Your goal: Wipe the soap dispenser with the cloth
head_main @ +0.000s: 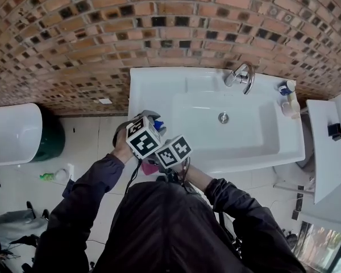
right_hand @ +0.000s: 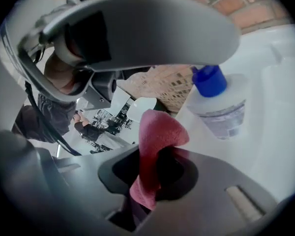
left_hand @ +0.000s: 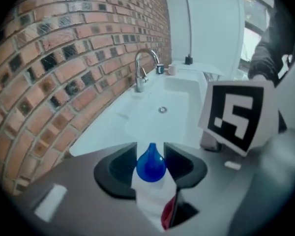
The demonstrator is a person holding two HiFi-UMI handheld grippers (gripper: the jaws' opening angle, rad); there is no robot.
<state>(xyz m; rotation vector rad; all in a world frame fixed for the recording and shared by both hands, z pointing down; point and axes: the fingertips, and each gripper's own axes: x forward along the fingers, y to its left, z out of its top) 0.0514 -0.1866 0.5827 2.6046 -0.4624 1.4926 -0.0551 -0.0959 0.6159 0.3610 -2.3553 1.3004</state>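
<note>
The soap dispenser [left_hand: 151, 165], a white bottle with a blue pump head, stands upright between the jaws of my left gripper [left_hand: 151, 148], which is shut on it. In the right gripper view the same dispenser [right_hand: 220, 107] shows at the upper right, close by. My right gripper [right_hand: 155, 167] is shut on a pink cloth [right_hand: 160, 132] that bulges up out of its jaws, just short of the bottle. In the head view both marker cubes [head_main: 143, 138] [head_main: 174, 151] sit side by side over the sink's front left corner, and a bit of the cloth [head_main: 149, 168] shows below them.
A white sink [head_main: 159, 84] with a chrome tap [head_main: 241, 75] stands against the brick wall [head_main: 102, 33]. Small bottles [head_main: 288, 98] sit at its right end. A white cabinet top [head_main: 324, 152] is on the right, a white bin [head_main: 14, 132] on the left.
</note>
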